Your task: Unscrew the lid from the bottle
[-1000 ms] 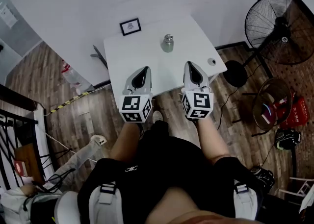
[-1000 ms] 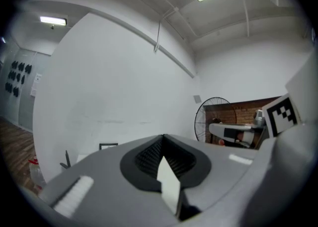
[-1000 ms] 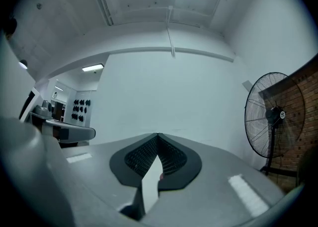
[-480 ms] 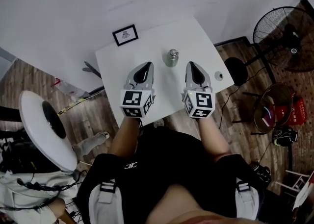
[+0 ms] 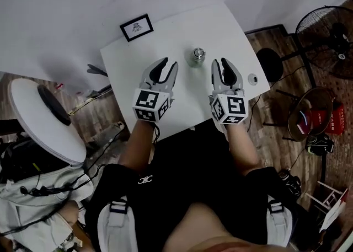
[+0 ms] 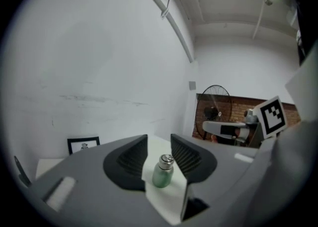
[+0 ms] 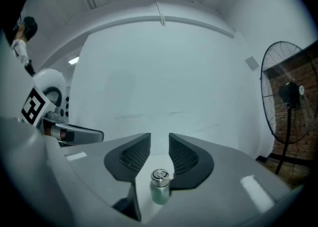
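A small green bottle (image 5: pixel 198 56) with a silver lid stands upright on the white table (image 5: pixel 165 41). It shows in the left gripper view as the bottle (image 6: pixel 163 170) and in the right gripper view as the bottle (image 7: pixel 159 186), each time ahead of the jaws, not between the pads. My left gripper (image 5: pixel 165 67) hovers to the bottle's near left and my right gripper (image 5: pixel 225 64) to its near right. Both the left gripper (image 6: pixel 159 146) and the right gripper (image 7: pixel 159 146) are opening, jaws a little apart and holding nothing.
A small framed picture (image 5: pixel 136 27) stands at the table's far left. A small round object (image 5: pixel 252 79) lies near the table's right edge. A standing fan (image 5: pixel 331 30) is at the right, a basket (image 5: pixel 311 118) below it, and a white round stand (image 5: pixel 38 118) at the left.
Both grippers have moved forward over the table, closer to the bottle. Their jaws, shut before, now stand slightly apart. The head view has shifted.
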{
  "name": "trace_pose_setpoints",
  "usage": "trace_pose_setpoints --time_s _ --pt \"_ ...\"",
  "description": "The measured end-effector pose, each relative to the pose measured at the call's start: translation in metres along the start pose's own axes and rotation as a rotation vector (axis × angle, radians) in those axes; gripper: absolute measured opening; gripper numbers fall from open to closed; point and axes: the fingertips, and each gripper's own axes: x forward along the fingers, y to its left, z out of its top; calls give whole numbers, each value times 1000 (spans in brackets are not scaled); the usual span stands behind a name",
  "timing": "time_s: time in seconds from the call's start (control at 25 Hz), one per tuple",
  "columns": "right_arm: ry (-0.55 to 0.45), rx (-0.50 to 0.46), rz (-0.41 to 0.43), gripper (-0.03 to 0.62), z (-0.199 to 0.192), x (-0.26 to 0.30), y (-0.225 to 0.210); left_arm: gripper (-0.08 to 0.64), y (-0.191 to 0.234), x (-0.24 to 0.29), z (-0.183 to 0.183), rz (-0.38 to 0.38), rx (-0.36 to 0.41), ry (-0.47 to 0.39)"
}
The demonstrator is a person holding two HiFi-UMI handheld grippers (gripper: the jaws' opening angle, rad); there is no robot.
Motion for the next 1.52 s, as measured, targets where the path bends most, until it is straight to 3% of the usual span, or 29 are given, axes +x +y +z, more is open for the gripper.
trace_pose_setpoints --time_s 0.12,0.2,0.72,1.2,1.4,1.52 --pt "26 11 80 156 -15 26 -2 266 6 24 -14 -58 -6 15" --pt "50 4 115 193 -24 39 -1 315 8 35 -26 -93 13 35" --pt "227 -79 266 258 -99 73 -3 349 -12 97 -118 -227 131 177" --pt "238 -58 108 278 -142 112 -8 388 -15 155 -180 -306 114 229" --pt "227 -34 140 278 -143 121 8 387 -13 167 -185 -303 69 221" --pt "248 -39 152 287 -150 116 11 387 -25 170 -188 -325 109 228"
